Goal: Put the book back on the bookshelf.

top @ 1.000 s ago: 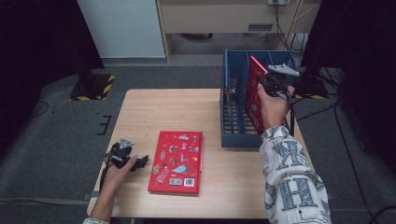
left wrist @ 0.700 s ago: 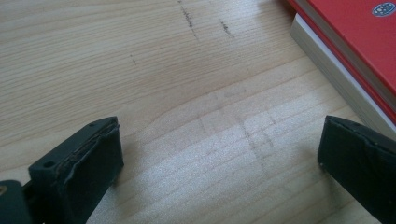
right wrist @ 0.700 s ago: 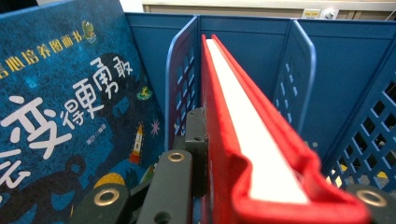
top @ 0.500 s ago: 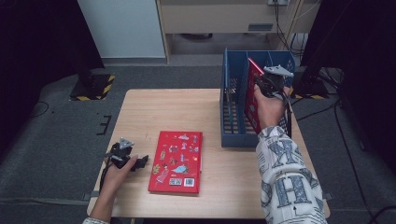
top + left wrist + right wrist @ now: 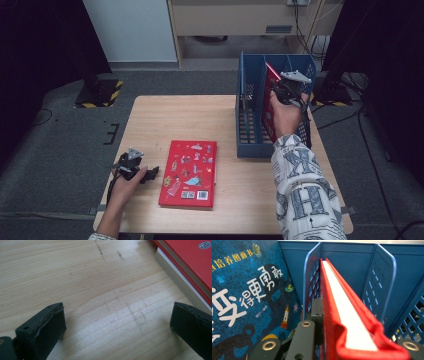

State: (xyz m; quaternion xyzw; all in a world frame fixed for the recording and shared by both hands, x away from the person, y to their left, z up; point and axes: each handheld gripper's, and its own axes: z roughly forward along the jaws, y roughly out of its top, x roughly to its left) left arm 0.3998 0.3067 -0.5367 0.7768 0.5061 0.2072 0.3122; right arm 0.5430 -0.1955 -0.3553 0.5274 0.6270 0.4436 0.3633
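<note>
While clamped on thin red hardcover book (image 5: 270,102), right gripper (image 5: 291,89) held it upright for blue plastic file rack (image 5: 248,131) slot, far right corner; left gripper (image 5: 134,167) parked, jaws released, beside flat red picture book (image 5: 190,172).

Pale wooden table (image 5: 210,120), perforated blue plastic rack (image 5: 250,130)

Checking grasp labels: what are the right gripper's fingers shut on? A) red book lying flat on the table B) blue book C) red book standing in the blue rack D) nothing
C: the right gripper clamps the red book standing between dividers of the blue rack.
</note>
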